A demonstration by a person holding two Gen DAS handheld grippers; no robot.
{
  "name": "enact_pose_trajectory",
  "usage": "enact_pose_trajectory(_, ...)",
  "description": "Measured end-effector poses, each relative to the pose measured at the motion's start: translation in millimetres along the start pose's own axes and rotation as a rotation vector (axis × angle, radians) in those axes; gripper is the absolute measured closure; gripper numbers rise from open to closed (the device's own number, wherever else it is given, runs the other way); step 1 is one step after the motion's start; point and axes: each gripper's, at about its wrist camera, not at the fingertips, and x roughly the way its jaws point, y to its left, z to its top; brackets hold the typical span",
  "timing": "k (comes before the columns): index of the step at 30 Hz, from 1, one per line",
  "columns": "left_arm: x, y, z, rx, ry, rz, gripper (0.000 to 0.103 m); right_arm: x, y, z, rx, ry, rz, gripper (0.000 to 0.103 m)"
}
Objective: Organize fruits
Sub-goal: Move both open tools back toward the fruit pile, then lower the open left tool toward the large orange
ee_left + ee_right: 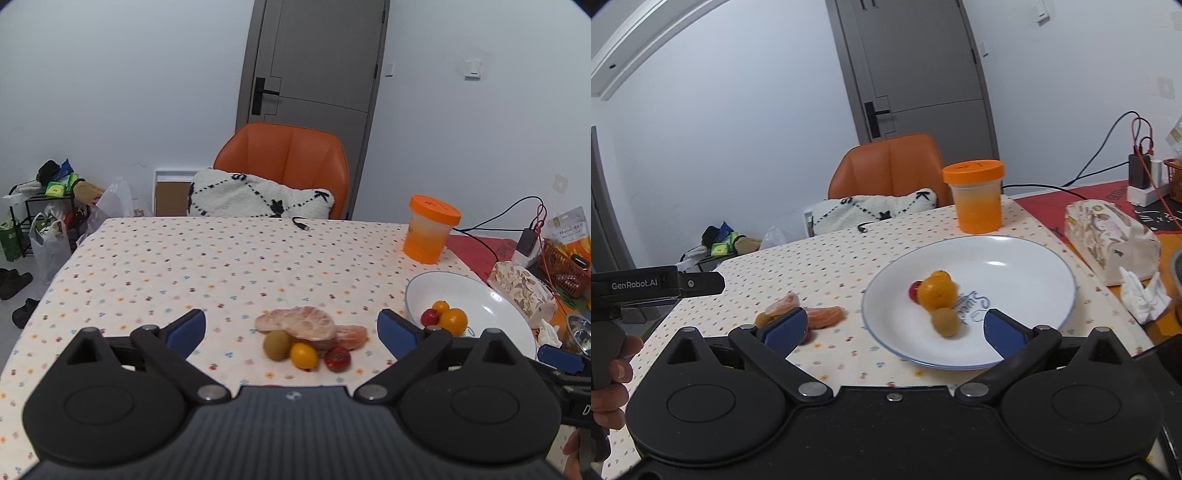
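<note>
Left wrist view shows a pile of fruit on the table (166, 258), lying between the wide-open jaws of the left gripper (291, 326) and touched by neither finger: two large peeled citrus segments (299, 323), one smaller segment (352, 336), one kiwi (277, 344), one kumquat (303, 355) and one strawberry (338, 358). All six lie close together, the kiwi, kumquat and strawberry in a row at the near edge of the segments. To the right sits one white plate (480, 295), holding in this view two orange fruits (453, 320) and one red one (429, 316). Right wrist view looks onto that plate (1015, 258) more directly, and there four pieces can be counted: one strawberry (915, 291) partly hidden behind two orange fruits (936, 291), and one brownish-yellow round fruit (945, 322), blurred, lying nearest the camera. The right gripper (895, 328) holds nothing; its jaws stand far apart, the right finger over the plate's near part and the left finger over the tablecloth beside the pile of segments (825, 315). Whether either finger touches anything cannot be told. One orange-lidded jar (976, 197) stands behind the plate, and one tissue pack (1108, 240) lies to its right. A hand (613, 373) grips the left gripper's handle at the left edge of the right wrist view
</note>
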Motion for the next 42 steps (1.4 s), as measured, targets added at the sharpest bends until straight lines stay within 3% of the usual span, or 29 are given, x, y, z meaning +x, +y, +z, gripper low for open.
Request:
enact_pose_trajectory(11,-8.1,31.2,-4.4,-0.033,-0.003,0.024,0.005,7.4,26.1,2.2,-0.040,0.008,0.051,0.000)
enact_pose_trajectory(19,-8.5,48.5,-8.1,-0.055,-0.004,0.032,0.005,16.7,43.0,5.0,-0.073,0.021,0.092,0.008)
enact_pose_trajectory(34,0.1,53.4,-24.8,-0.092,0.052,-0.039,0.007,40.3,62.6,5.9,-0.121,0.062,0.140,0.019)
enact_pose_trajectory(37,3.9,49.9,-28.5,-0.090,0.061,-0.041,0.010,42.4,65.0,4.5,-0.124,0.071,0.147,0.021)
enact_pose_trajectory(42,14.2,48.1,-31.3,-0.099,0.084,-0.052,0.026,47.2,68.0,3.0,-0.132,0.085,0.164,0.029)
